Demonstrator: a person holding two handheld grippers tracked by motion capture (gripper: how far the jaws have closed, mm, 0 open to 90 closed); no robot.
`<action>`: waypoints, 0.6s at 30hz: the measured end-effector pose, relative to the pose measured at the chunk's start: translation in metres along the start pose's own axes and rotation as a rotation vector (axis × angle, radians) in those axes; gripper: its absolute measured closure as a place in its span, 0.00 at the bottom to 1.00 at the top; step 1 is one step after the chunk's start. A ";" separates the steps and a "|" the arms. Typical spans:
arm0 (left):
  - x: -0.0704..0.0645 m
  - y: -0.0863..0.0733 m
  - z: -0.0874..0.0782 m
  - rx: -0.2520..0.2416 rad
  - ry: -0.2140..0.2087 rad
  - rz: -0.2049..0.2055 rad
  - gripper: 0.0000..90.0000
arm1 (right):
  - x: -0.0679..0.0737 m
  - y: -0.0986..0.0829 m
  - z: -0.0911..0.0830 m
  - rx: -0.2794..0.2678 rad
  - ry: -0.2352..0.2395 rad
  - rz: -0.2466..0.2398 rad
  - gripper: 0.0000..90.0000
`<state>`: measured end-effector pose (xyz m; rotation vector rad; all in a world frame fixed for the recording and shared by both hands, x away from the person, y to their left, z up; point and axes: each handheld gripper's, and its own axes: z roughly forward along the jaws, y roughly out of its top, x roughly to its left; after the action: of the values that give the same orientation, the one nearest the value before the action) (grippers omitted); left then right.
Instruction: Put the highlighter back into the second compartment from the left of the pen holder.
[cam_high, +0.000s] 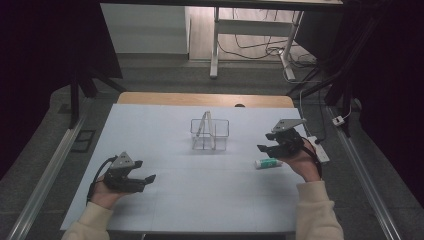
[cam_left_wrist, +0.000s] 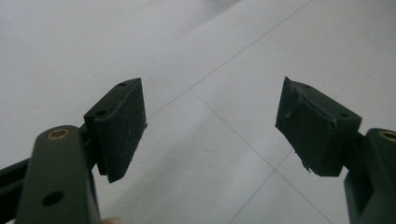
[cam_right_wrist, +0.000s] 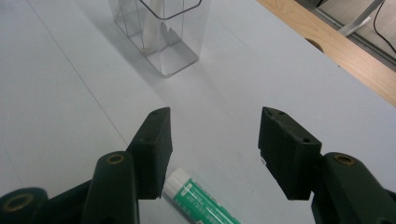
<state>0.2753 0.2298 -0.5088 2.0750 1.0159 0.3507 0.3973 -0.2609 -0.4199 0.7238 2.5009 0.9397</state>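
Observation:
A clear plastic organizer box (cam_high: 210, 134) stands mid-table with a cream tube (cam_high: 203, 124) leaning upright inside; in the right gripper view the box (cam_right_wrist: 161, 32) sits ahead at top. A white and green tube (cam_high: 267, 162) lies flat on the white table cover, just below my right gripper (cam_high: 265, 142), which is open above it. From the right gripper view the tube (cam_right_wrist: 201, 198) lies under and between the open jaws of the right gripper (cam_right_wrist: 215, 144). My left gripper (cam_high: 145, 172) hovers open at the near left, and the left gripper (cam_left_wrist: 210, 121) has nothing between its pads.
The white cover (cam_high: 165, 200) spreads over a wooden table whose far edge (cam_high: 205, 99) shows bare. A white power strip (cam_high: 320, 149) lies at the right edge behind my right hand. A desk frame and cables (cam_high: 260, 47) stand on the floor beyond.

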 end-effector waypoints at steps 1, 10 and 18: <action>0.000 0.000 0.000 0.000 -0.001 0.002 0.27 | 0.000 0.000 0.000 0.000 0.004 0.000 0.49; -0.001 0.000 0.001 0.005 0.002 0.009 0.27 | -0.006 -0.006 0.000 0.044 0.027 -0.038 0.48; -0.001 0.000 0.000 0.003 0.001 0.008 0.27 | -0.011 -0.013 -0.004 0.083 0.032 -0.036 0.48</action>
<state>0.2748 0.2293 -0.5089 2.0824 1.0092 0.3541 0.3999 -0.2782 -0.4243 0.6911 2.5856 0.8459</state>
